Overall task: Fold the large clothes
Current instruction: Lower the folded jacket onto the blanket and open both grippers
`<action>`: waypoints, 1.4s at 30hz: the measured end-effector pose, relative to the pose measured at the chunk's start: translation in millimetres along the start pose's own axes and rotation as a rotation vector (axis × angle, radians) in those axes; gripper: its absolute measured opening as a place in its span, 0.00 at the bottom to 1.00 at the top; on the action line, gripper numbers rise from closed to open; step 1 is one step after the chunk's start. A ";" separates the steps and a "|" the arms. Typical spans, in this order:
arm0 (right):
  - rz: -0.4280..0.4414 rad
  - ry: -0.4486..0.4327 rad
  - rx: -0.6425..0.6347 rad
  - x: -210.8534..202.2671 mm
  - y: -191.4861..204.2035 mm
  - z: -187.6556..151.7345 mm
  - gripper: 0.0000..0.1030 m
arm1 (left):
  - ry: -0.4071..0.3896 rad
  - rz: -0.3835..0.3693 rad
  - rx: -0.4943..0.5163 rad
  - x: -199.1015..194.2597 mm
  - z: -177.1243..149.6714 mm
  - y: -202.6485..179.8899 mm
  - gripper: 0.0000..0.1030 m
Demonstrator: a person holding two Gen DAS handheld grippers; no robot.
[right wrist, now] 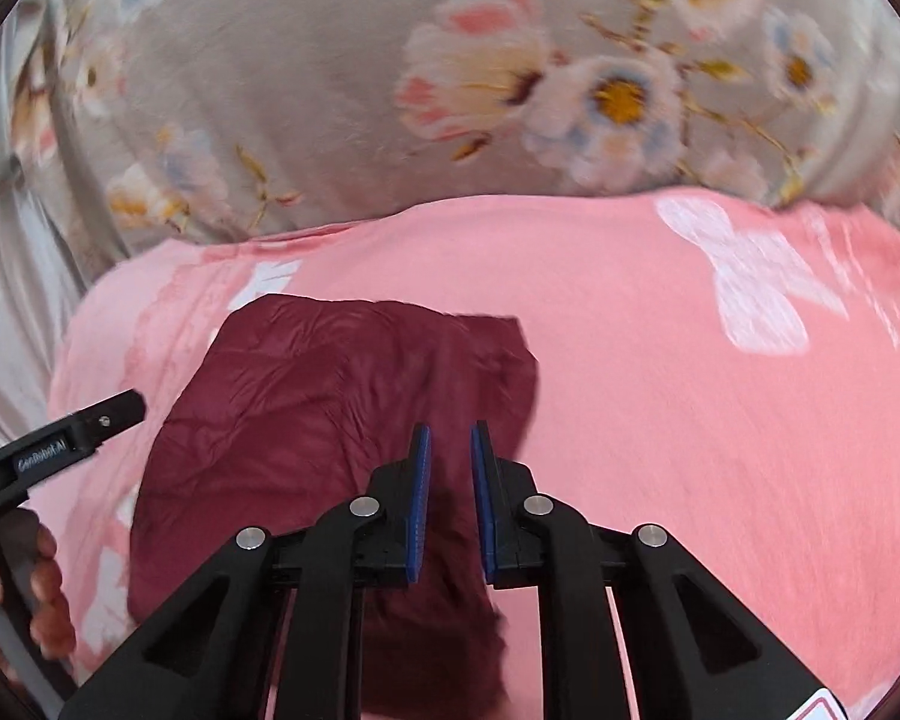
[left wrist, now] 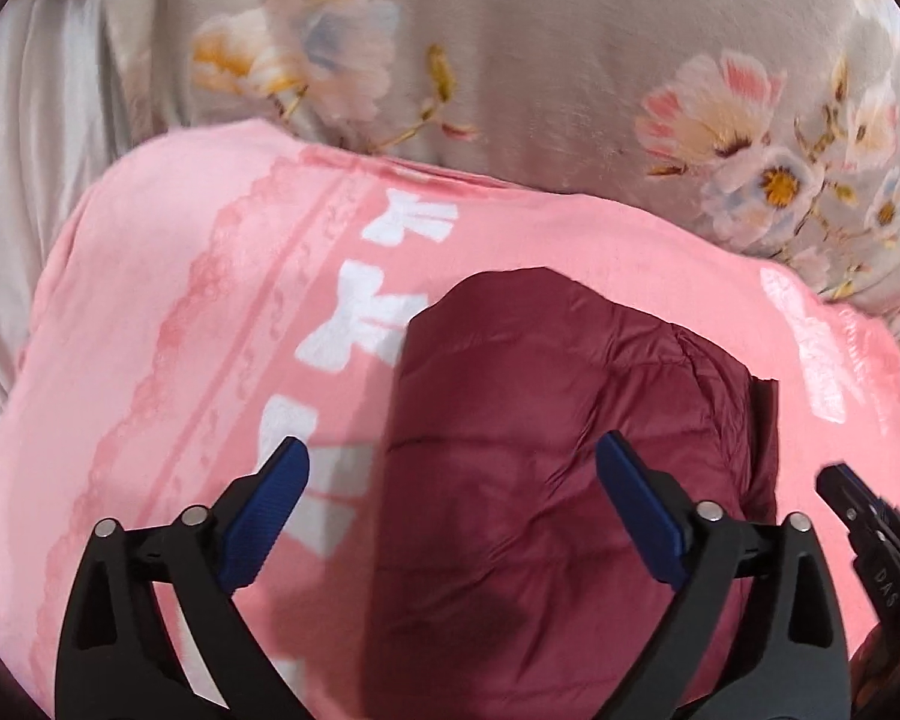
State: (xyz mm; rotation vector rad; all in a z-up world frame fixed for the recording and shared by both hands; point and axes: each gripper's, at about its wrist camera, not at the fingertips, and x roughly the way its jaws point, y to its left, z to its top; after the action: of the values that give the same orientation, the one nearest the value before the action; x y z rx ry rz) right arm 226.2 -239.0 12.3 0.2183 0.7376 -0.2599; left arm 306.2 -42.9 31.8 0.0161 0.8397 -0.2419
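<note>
A folded maroon puffer garment (left wrist: 546, 456) lies on a pink bow-print blanket (left wrist: 180, 312). My left gripper (left wrist: 453, 468) hovers above the garment's near part, wide open and empty. In the right wrist view the same maroon garment (right wrist: 306, 420) lies left of centre on the pink blanket (right wrist: 720, 432). My right gripper (right wrist: 451, 438) hovers over the garment's right edge, its blue pads close together with a narrow gap and nothing between them. The left gripper's tip (right wrist: 108, 414) shows at the left edge of the right wrist view.
A grey floral bedcover (left wrist: 570, 60) lies beyond the pink blanket, and it also shows in the right wrist view (right wrist: 330, 90). The right gripper's tip (left wrist: 852, 498) shows at the right edge of the left view. A hand (right wrist: 42, 588) holds the left tool.
</note>
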 end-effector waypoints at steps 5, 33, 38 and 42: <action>-0.090 0.078 -0.057 52.5 10.8 -15.9 0.12 | 0.094 0.059 0.041 43.7 -8.8 -24.2 0.92; -0.029 0.056 0.053 2.5 -13.8 -55.2 0.41 | 0.054 0.110 0.042 21.7 -62.5 -23.6 0.95; -0.020 0.094 -0.005 -8.5 -12.3 -88.4 0.41 | 0.066 0.110 0.026 -2.3 -83.6 -19.7 0.95; -0.015 0.115 0.005 -13.0 -19.3 -104.1 0.45 | 0.078 0.128 0.043 -15.4 -98.5 -20.4 0.95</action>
State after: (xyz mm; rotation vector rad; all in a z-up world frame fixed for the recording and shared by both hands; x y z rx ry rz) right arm 145.3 -225.5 -55.7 0.2345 0.8531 -0.2650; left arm 219.4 -48.8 -21.0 0.1195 0.9075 -0.1395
